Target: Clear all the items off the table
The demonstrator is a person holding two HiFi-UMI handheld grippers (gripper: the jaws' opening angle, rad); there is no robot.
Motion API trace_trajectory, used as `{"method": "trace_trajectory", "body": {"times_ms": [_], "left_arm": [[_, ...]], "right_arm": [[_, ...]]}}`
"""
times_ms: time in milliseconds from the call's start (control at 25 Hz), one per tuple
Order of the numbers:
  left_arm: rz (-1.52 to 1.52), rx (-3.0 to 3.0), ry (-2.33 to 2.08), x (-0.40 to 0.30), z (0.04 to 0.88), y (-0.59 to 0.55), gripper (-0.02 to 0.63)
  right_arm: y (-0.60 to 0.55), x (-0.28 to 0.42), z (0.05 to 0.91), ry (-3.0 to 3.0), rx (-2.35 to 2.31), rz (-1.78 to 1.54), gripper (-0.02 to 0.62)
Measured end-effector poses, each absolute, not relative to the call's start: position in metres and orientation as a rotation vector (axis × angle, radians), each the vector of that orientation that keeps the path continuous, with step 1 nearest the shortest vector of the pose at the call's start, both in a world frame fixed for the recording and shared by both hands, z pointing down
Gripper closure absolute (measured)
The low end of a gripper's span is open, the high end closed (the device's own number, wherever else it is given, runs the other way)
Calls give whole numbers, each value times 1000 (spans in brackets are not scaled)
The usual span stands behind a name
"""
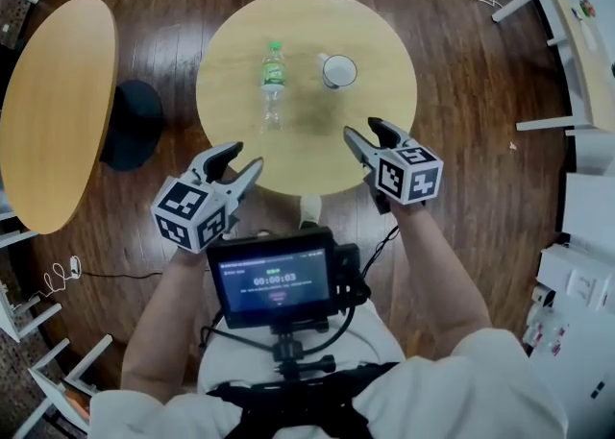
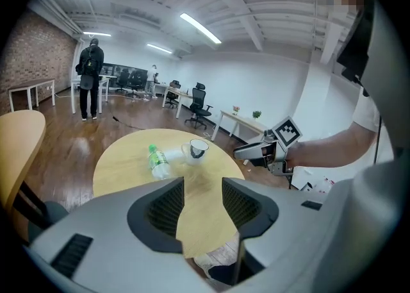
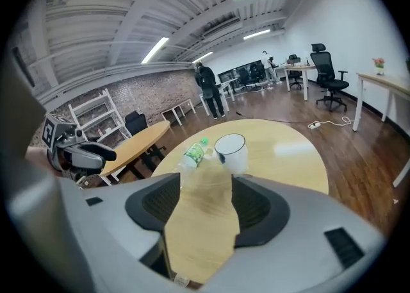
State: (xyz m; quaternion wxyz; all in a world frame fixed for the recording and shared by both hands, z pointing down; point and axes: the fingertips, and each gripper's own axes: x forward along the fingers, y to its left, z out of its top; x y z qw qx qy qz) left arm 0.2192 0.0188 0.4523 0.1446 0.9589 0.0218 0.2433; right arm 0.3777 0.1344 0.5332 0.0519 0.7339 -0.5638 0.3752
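The left gripper (image 1: 237, 157) and right gripper (image 1: 363, 130) were held at the near edge of the round table (image 1: 375, 34), jaws apart and empty. Farther in, a plastic bottle (image 1: 273, 77) lay just left of a white mug (image 1: 338, 71).

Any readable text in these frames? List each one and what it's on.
"00:00:03": timer on the screen at the person's chest, head view; its other lines are too small to read.
Green label on the bottle: too blurred to read.
No print visible on the mug.
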Motion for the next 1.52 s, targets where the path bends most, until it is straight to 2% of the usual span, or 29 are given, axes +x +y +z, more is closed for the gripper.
{"method": "trace_trajectory", "body": {"times_ms": [400, 640, 920, 1160, 1520], "left_arm": [[736, 2728, 104, 273, 472, 36, 422], [722, 2741, 193, 327, 485, 52, 423], [757, 2714, 367, 396, 526, 91, 422], [809, 2655, 338, 437, 562, 91, 422], [989, 2736, 417, 417, 573, 78, 425]], "right_arm": [[86, 457, 548, -1909, 1953, 1001, 334], [54, 485, 560, -2021, 1755, 1071, 334], [29, 482, 575, -2255, 1551, 1317, 337], [26, 475, 583, -2307, 1454, 1316, 337], [60, 448, 576, -2324, 1532, 1305, 341]]}}
